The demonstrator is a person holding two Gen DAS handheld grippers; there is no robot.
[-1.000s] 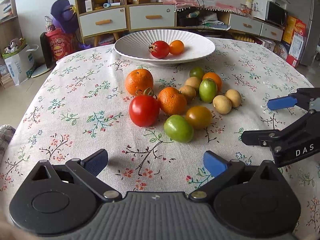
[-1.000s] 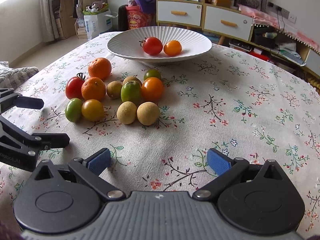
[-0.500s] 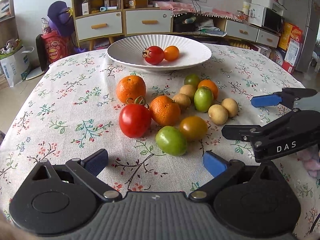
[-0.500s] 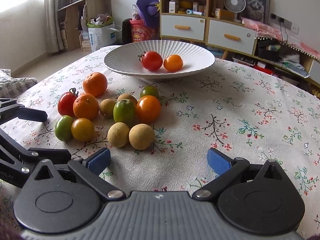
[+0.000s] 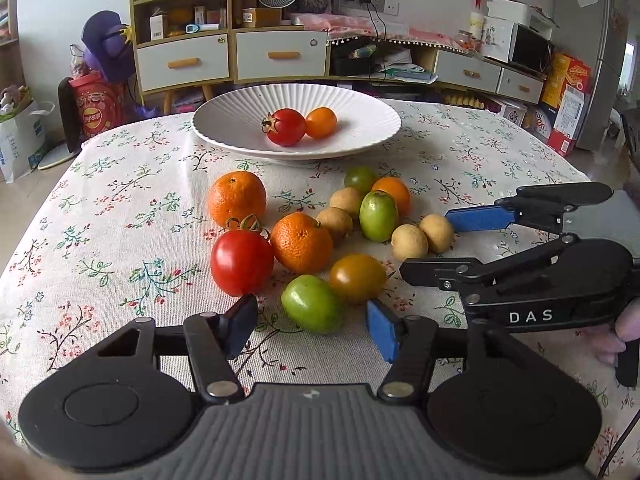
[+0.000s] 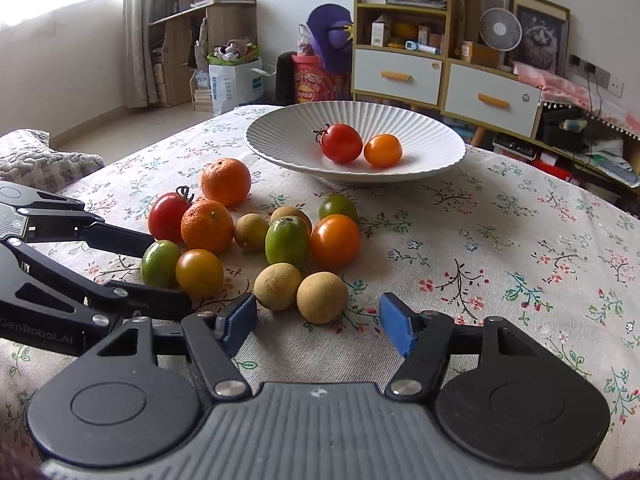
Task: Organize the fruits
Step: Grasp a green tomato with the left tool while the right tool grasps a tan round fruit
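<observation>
A white ribbed plate [image 5: 224, 120] at the back of the table holds a red tomato [image 5: 285, 127] and a small orange one [image 5: 321, 122]. In front lies a cluster of fruit: two mandarins, a red tomato [image 5: 241, 262], green and orange tomatoes and several tan longans. My left gripper [image 5: 312, 330] is closing, with a green tomato [image 5: 312, 304] between its tips and small gaps at both pads. My right gripper [image 6: 318, 326] is closing too, and a longan [image 6: 322, 298] sits loose between its blue pads. Each gripper shows in the other's view, reaching in from the side.
The floral tablecloth [image 5: 100, 216] covers the whole table, with bare cloth to the left and right of the fruit. Cabinets with drawers [image 5: 182, 62], a fan and boxes stand behind the table. A hand [image 5: 628, 320] holds the right gripper.
Both grippers' jaws have narrowed from wide open. Both moved forward to the fruit cluster; the green tomato and a longan now lie between their tips.
</observation>
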